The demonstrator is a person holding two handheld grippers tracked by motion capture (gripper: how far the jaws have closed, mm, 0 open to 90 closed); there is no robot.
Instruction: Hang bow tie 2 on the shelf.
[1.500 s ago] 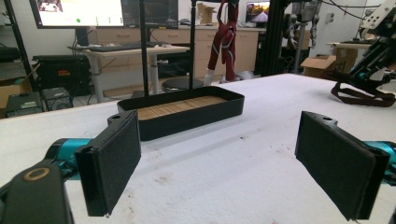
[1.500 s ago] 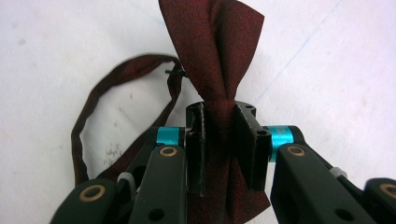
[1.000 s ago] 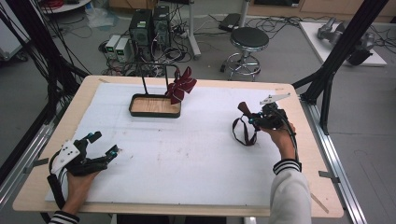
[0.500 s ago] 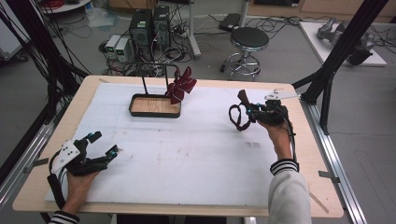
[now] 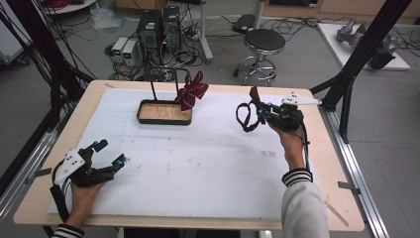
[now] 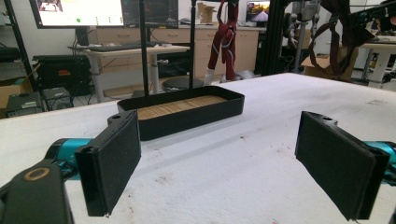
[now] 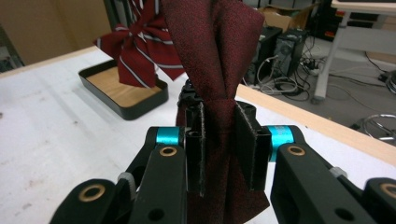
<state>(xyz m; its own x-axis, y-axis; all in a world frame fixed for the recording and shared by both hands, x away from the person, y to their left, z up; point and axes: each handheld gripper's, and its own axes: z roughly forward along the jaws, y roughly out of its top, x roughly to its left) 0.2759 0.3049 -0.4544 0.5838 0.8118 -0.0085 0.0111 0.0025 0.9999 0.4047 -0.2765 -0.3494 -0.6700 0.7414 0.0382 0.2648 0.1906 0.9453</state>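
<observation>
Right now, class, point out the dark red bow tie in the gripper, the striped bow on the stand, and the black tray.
dark red bow tie [image 7: 217, 70], right gripper view, folded fabric above jaws.
striped bow [image 5: 192, 91], high view, centre.
black tray [image 6: 196, 116], left gripper view, front wall.

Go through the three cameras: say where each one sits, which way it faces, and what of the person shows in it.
High view: fixed above the person's side, looking forward and down on the table; both forearms, the left gripper and the right gripper show.
Left gripper view: low over the table, looking between its open fingers at the black tray.
Right gripper view: looks along its fingers, shut on the dark red bow tie.
Shared: the tray and the striped bow tie hanging on its stand.
</observation>
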